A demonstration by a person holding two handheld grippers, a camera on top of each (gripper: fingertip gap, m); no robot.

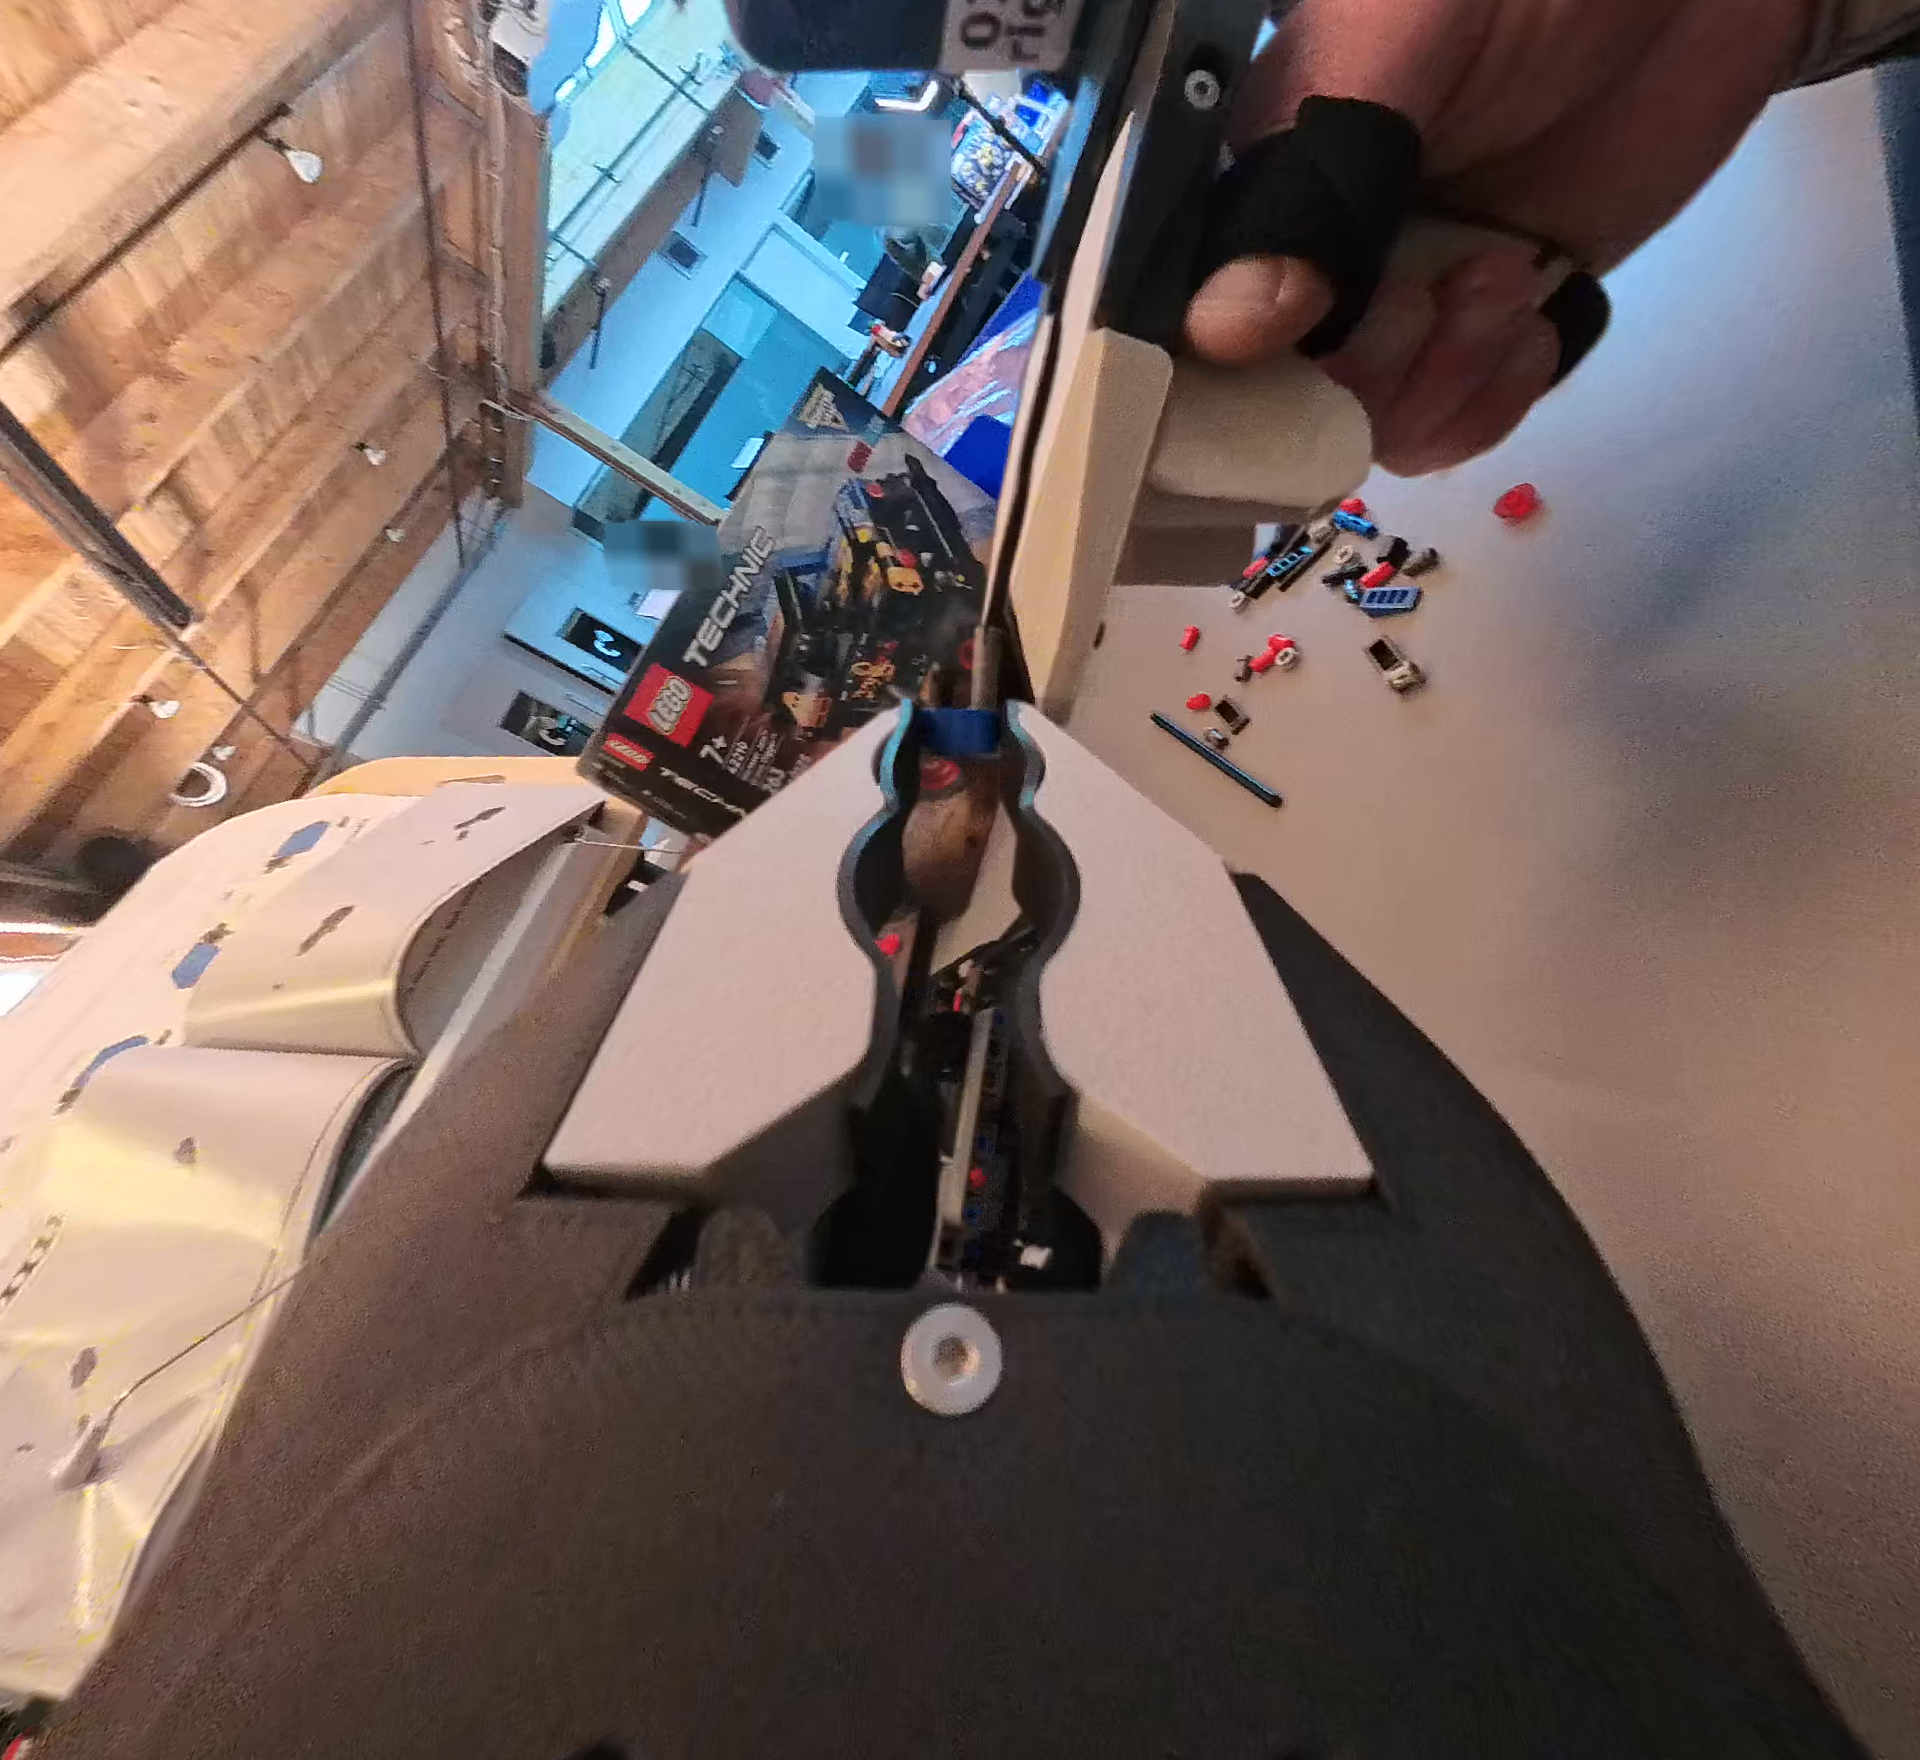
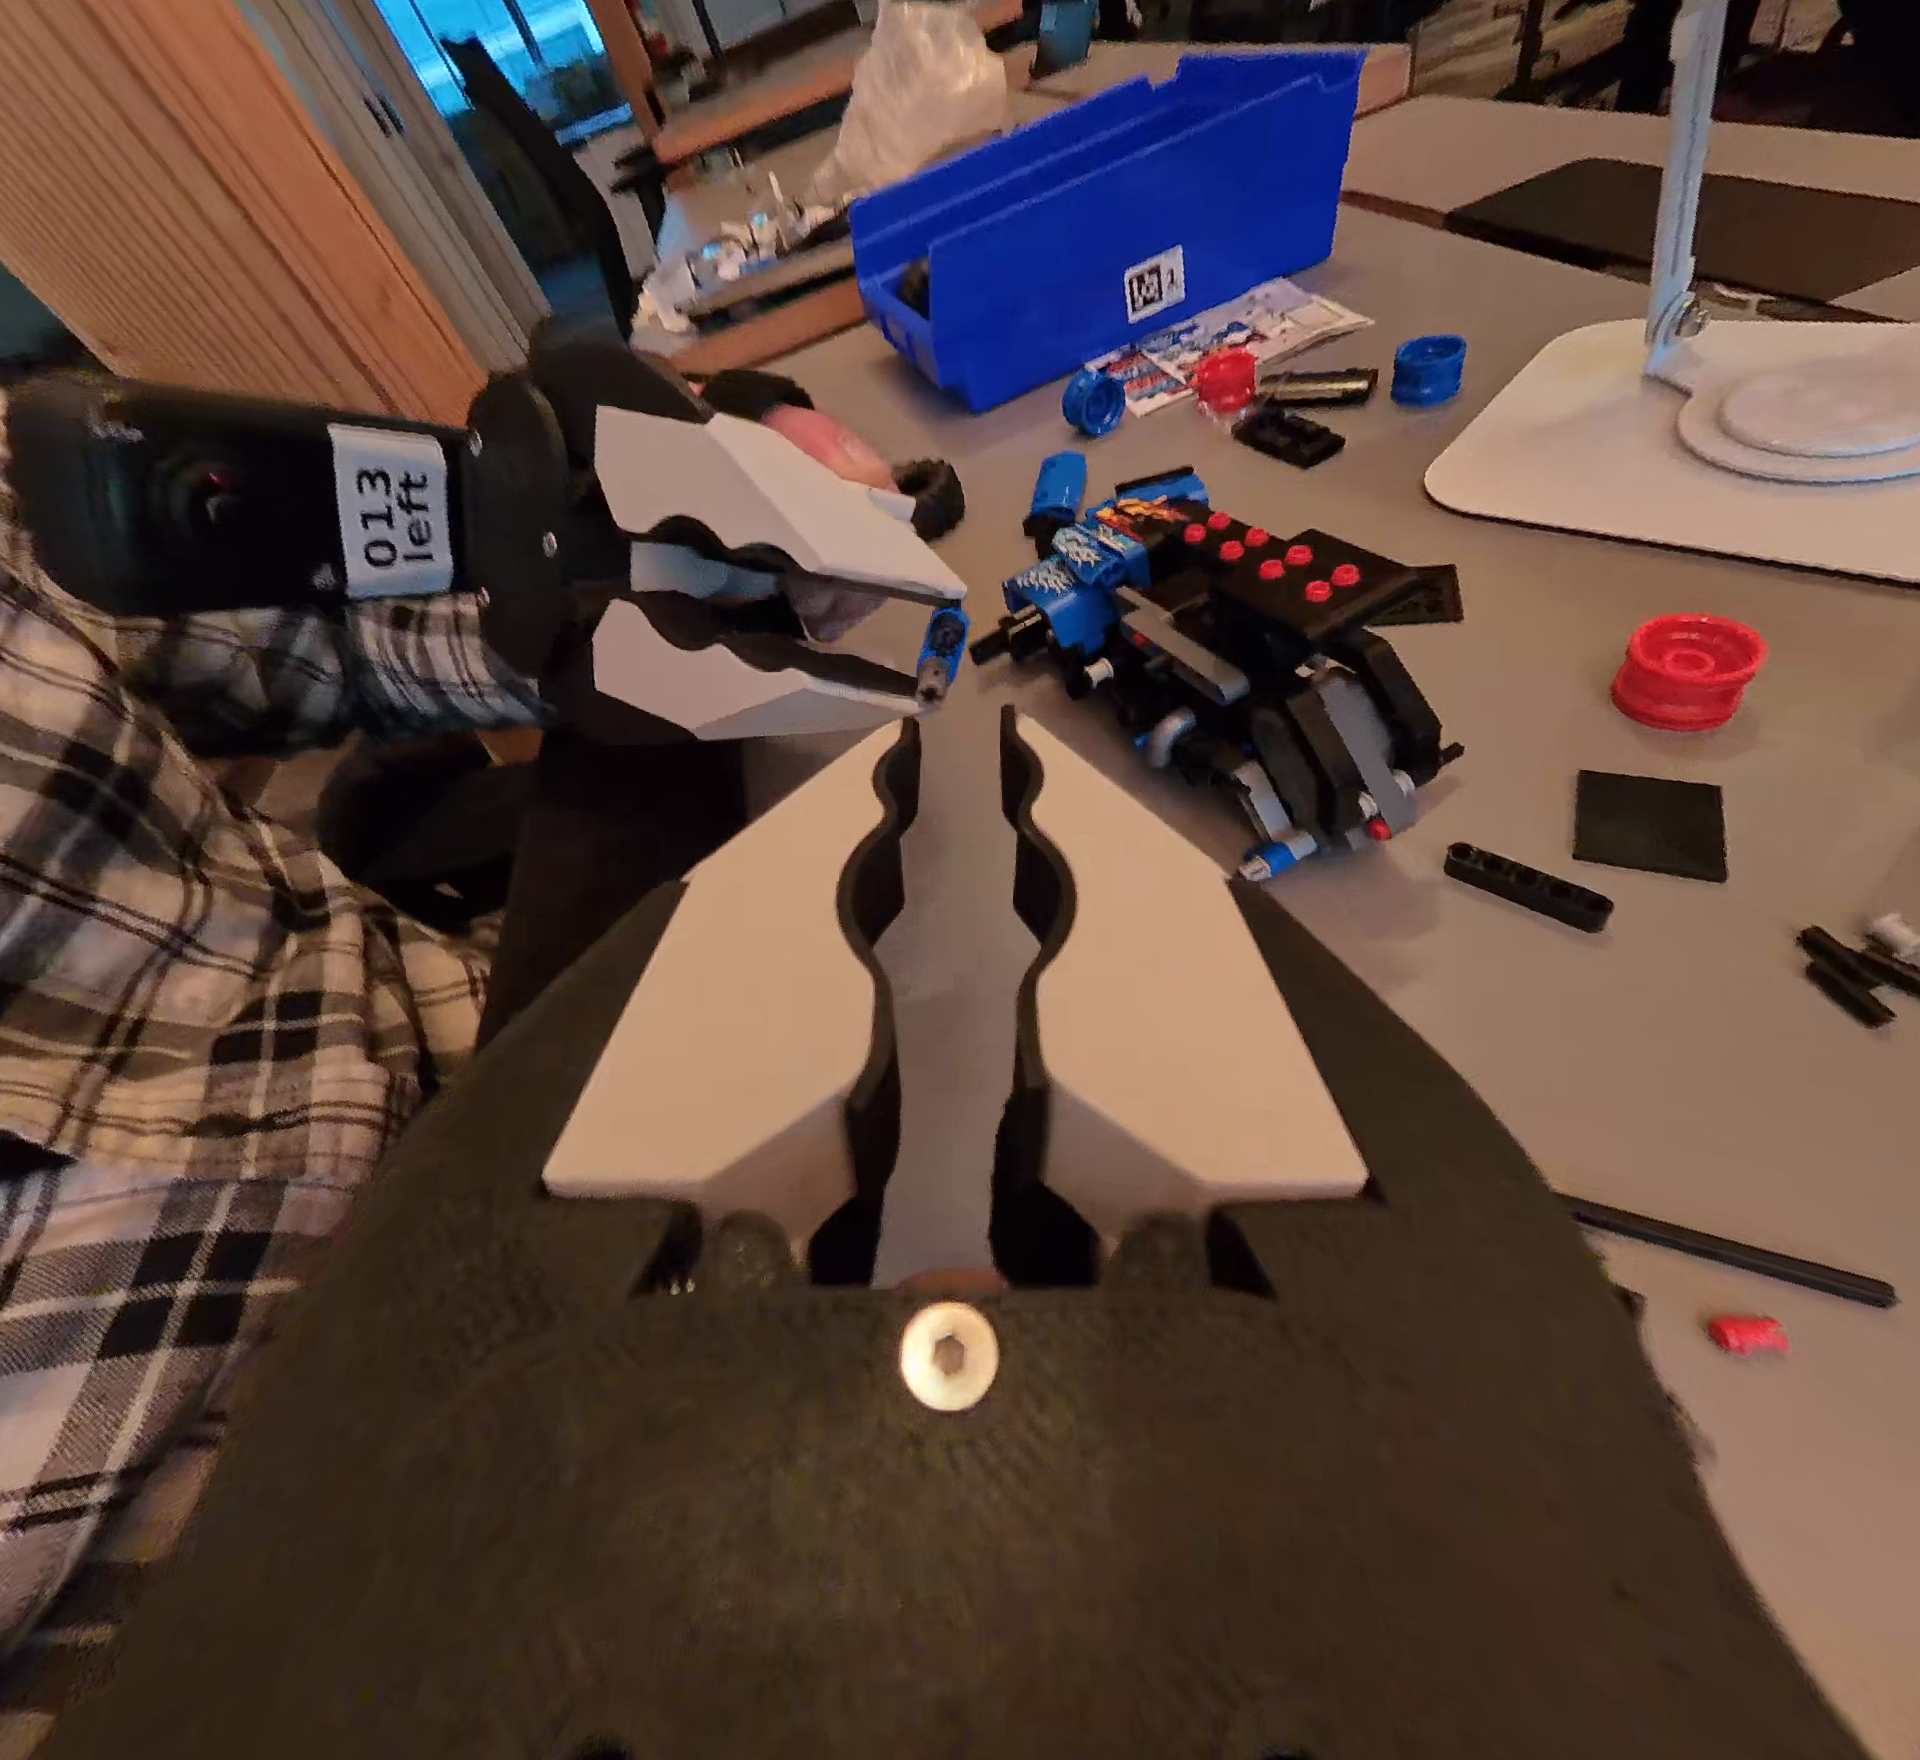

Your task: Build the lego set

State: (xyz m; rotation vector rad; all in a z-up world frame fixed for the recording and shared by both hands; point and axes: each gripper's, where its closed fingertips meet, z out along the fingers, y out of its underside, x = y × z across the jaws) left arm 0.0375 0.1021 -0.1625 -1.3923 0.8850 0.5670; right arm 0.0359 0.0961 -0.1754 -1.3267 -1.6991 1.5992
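My left gripper (image 1: 961,715) is shut on a small blue connector piece (image 1: 956,734) at its fingertips. In the right wrist view this gripper (image 2: 948,661) comes in from the left and holds the blue piece (image 2: 943,632) in the air, close to the front end of the part-built blue and black vehicle (image 2: 1226,661) lying on the grey table (image 2: 1558,1087). My right gripper (image 2: 958,721) is open and empty, its tips just below the left gripper's tips. In the left wrist view the right gripper (image 1: 1049,515) shows edge-on, held by a hand (image 1: 1507,183).
A blue bin (image 2: 1101,224) stands behind the vehicle, with blue (image 2: 1093,401) and red wheel hubs (image 2: 1688,671), a black tyre (image 2: 930,495), a black beam (image 2: 1527,887) and a black axle (image 2: 1725,1253) around it. A white stand base (image 2: 1704,453) sits far right. The set's box (image 1: 790,650), small loose parts (image 1: 1330,588) and the instruction booklet (image 1: 208,1035) show in the left wrist view. My left and right fingertips are right by each other. It is some 15 cm from my right tips to the black beam (image 2: 1527,887).
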